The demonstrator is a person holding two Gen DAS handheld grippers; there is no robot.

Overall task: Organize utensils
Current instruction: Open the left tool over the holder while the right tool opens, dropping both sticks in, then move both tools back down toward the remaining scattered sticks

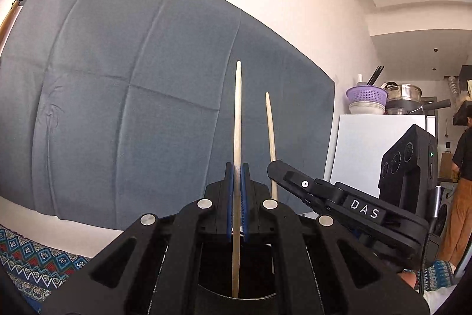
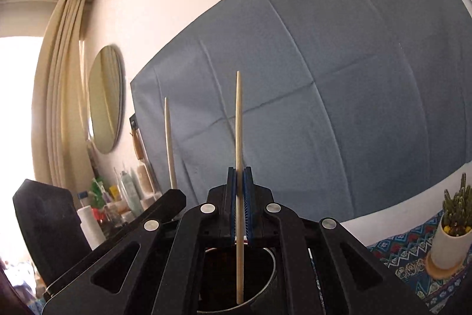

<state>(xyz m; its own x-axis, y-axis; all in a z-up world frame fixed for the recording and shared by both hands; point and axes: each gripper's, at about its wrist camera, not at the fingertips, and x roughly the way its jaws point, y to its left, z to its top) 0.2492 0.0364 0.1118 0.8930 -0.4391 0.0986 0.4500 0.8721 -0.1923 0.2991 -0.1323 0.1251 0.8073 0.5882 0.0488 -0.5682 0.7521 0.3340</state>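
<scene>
My left gripper (image 1: pixel 237 167) is shut on a pale wooden chopstick (image 1: pixel 237 114) that stands upright between its blue pads. The stick's lower end reaches down into a dark cup (image 1: pixel 259 295) under the gripper. My right gripper (image 2: pixel 239 170) is shut on a second upright chopstick (image 2: pixel 238 123), whose lower end sits inside the same dark, metal-rimmed cup (image 2: pixel 273 264). Each view catches the other gripper beside it: the right gripper (image 1: pixel 274 167) with its stick (image 1: pixel 270 135), and the left gripper (image 2: pixel 177 194) with its stick (image 2: pixel 169 143).
A grey-blue cloth (image 1: pixel 132 84) hangs on the wall ahead. A patterned tablecloth (image 1: pixel 32 259) covers the table. A potted cactus (image 2: pixel 454 223) stands at the right, bottles (image 2: pixel 126 194) at the left. A person (image 1: pixel 463 167) stands beside a white fridge (image 1: pixel 360 149) bearing bowls.
</scene>
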